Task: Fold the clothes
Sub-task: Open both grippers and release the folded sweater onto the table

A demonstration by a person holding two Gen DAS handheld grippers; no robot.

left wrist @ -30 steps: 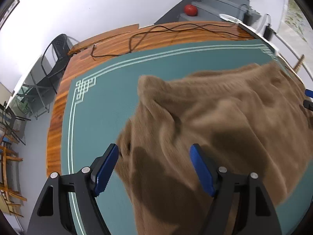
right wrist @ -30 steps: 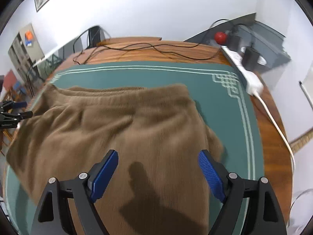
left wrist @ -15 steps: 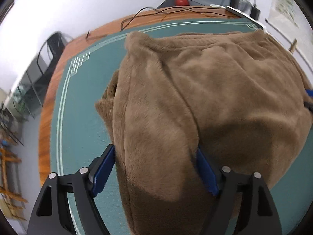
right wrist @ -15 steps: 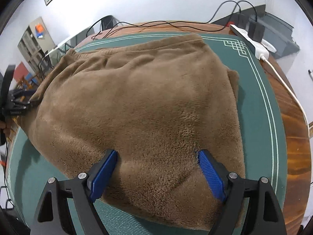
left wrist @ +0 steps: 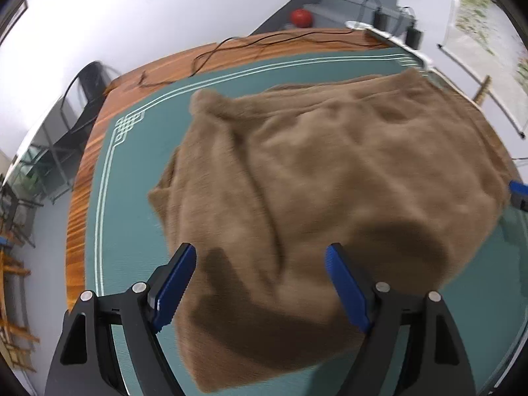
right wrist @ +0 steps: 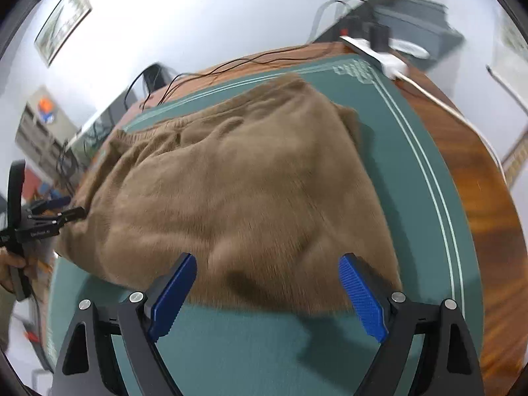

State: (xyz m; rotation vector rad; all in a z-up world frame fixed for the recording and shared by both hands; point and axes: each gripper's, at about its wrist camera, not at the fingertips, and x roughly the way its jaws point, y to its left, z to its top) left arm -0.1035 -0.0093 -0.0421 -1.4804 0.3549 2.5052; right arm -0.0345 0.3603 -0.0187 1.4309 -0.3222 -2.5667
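A brown fleece garment [left wrist: 346, 178] lies in a thick, rumpled pile on the green mat [left wrist: 132, 178]. My left gripper [left wrist: 260, 264] hovers open over its near left part, blue pads wide apart and nothing between them. My right gripper [right wrist: 267, 270] also stands open, just above the garment's [right wrist: 250, 184] near edge, with bare mat [right wrist: 250, 340] beneath it. In the right wrist view the left gripper [right wrist: 56, 211] shows at the garment's left corner, held by a hand [right wrist: 10, 264]. The right gripper's blue tip [left wrist: 518, 193] peeks in at the left wrist view's right edge.
The mat covers a wooden table [right wrist: 488, 217]. Black cables [left wrist: 231, 49] trail across the far wood. A white power strip [right wrist: 376, 52] with plugs and a white cord lies along the right edge. A red ball [left wrist: 301, 17] and a black chair [left wrist: 89, 82] stand beyond the table.
Half a second ago both grippers were pressed low against the garment; now both have lifted and drawn back. The garment stays on the mat, and both grippers remain open.
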